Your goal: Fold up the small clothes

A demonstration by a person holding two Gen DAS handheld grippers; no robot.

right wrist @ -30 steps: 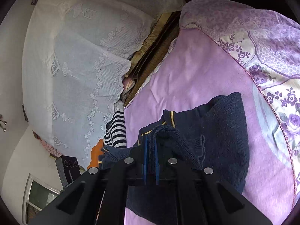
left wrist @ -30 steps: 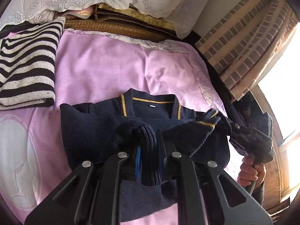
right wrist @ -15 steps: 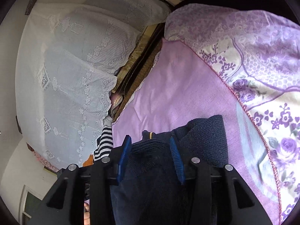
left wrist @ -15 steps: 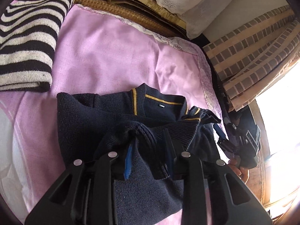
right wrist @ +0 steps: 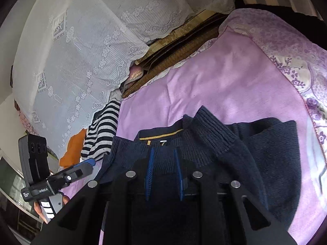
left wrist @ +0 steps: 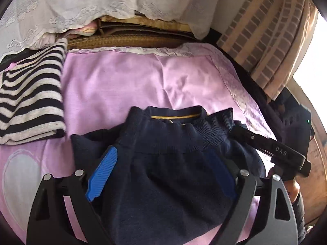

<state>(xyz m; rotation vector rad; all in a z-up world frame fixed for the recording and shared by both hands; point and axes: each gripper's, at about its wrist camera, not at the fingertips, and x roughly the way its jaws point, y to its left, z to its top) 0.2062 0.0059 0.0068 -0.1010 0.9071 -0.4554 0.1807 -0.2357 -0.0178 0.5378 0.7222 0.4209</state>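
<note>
A navy knit sweater with a yellow-trimmed collar lies folded on the pink bedspread; its ribbed hem rests near the collar. My left gripper is open wide, its blue pads apart over the sweater, holding nothing. My right gripper is open by a narrow gap, with the ribbed hem of the sweater lying between its blue pads. The right gripper also shows at the sweater's right edge in the left wrist view. The left gripper shows at the left in the right wrist view.
A folded black-and-white striped garment lies at the left of the bed, with an orange cloth beyond it. A white lace cover drapes bedding at the head. A checked curtain hangs at the right.
Both grippers were shut on the sweater's hem a second ago and carried it up to the collar. Both have since opened and let go, the left widely, and the hem now lies flat.
</note>
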